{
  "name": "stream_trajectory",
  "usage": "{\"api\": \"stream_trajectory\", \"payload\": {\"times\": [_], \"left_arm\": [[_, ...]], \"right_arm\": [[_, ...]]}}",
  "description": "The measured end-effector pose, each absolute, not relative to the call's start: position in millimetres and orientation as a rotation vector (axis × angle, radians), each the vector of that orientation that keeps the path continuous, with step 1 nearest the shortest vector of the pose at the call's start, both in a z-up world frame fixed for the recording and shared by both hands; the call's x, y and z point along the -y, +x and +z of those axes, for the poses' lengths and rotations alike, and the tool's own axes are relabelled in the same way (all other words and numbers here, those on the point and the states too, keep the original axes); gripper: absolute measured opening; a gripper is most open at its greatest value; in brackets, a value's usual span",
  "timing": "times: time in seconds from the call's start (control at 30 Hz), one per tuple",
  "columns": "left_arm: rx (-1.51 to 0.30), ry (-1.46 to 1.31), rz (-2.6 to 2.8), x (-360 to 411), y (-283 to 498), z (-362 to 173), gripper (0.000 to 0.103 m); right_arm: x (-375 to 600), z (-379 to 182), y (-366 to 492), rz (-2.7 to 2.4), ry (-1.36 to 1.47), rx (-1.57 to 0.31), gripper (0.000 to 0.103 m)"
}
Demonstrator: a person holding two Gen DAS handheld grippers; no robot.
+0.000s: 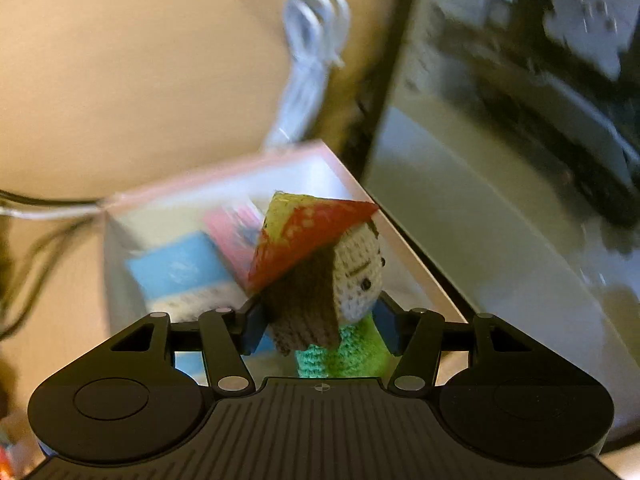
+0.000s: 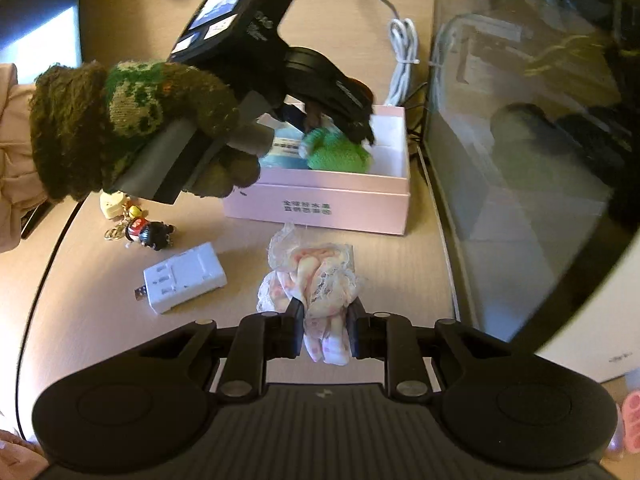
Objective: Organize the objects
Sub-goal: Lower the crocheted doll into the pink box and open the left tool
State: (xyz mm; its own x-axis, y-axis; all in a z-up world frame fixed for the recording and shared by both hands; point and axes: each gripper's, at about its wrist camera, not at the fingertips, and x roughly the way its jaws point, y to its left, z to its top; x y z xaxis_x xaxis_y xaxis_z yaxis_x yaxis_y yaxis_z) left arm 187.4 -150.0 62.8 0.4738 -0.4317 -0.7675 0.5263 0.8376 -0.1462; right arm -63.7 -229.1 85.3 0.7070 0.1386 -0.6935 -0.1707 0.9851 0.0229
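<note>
The left wrist view looks down into the pink box [image 1: 224, 176], where the left gripper [image 1: 320, 330] has its fingers closed on the green body of a crocheted doll [image 1: 320, 264] with a red hat, holding it over the box's open top; inside lie a blue packet [image 1: 180, 268] and a pink packet [image 1: 236, 228], both blurred. Only the right wrist view shows the gloved hand [image 2: 132, 128] carrying that gripper, and the worktop [image 2: 100, 288] in front of the box. There the right gripper [image 2: 325, 334] has its fingers closed on a bundle of lace cloth [image 2: 316, 276], which sits just in front of the box's near wall. To the left of the box lie a white charger [image 2: 184, 278] and a small keychain figure [image 2: 150, 234], apart from each other. A coiled white cable [image 2: 404, 60] lies behind the box, and a glass tank [image 2: 520, 160] stands close along its right side, leaving only a narrow gap. The worktop's curved edge runs well to the left of the box.
</note>
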Motion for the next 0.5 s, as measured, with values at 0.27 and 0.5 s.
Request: {"api": "stream_trajectory", "payload": {"times": [0.27, 0.5], "left_arm": [[-0.788, 0.255, -0.474, 171.8, 183.4, 53.2, 0.066], [-0.731, -0.052, -0.53, 120.2, 164.3, 88.6, 0.058]], "right_arm": [[217.3, 83.3, -72.5, 0.156, -0.065, -0.785, 0.021], [229.8, 86.6, -70.9, 0.113, -0.031, -0.779, 0.021]]}}
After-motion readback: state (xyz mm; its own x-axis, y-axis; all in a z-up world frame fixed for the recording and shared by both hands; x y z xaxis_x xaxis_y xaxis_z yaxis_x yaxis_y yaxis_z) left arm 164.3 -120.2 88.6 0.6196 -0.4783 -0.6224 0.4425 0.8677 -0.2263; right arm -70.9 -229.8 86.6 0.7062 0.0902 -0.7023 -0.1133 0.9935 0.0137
